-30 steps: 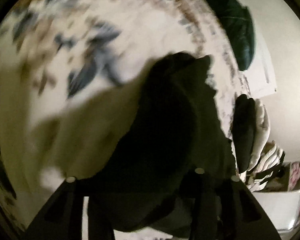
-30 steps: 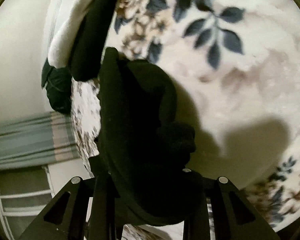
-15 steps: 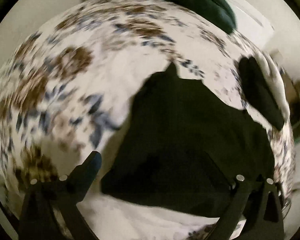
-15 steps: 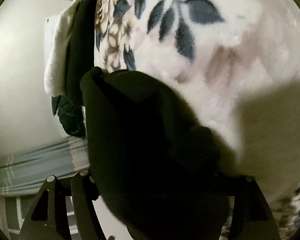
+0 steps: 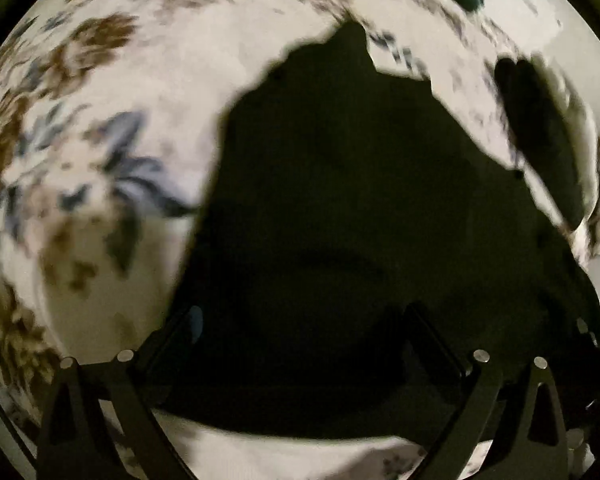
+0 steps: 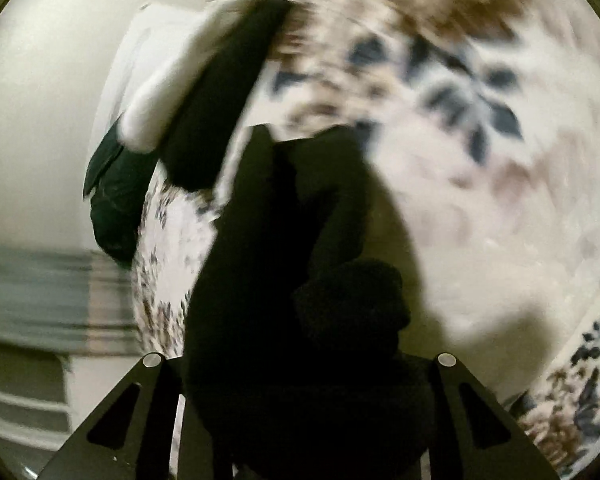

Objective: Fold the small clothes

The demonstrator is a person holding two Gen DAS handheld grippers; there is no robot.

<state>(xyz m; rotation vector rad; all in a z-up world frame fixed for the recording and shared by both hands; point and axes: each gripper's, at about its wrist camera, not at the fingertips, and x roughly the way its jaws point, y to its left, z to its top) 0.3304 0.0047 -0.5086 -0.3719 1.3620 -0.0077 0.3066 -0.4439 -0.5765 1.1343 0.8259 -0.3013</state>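
Observation:
A small black garment (image 5: 360, 220) lies spread on a floral blanket (image 5: 111, 128). My left gripper (image 5: 300, 328) is open, its fingers (image 5: 187, 328) wide apart over the garment's near edge. In the right wrist view the same black garment (image 6: 283, 280) hangs bunched in front of the lens above the blanket (image 6: 480, 200). My right gripper (image 6: 300, 392) is shut on it, with the fingertips hidden by the cloth.
A stack of folded clothes, black and white (image 6: 203, 92), lies at the blanket's edge, also in the left wrist view (image 5: 540, 132). A dark green item (image 6: 115, 200) lies beside it. A striped cloth (image 6: 39, 292) is at the left.
My left gripper let go of the garment and opened, and the cloth now lies spread flat before it. My right gripper opened wide, then shut again on the garment and lifted it.

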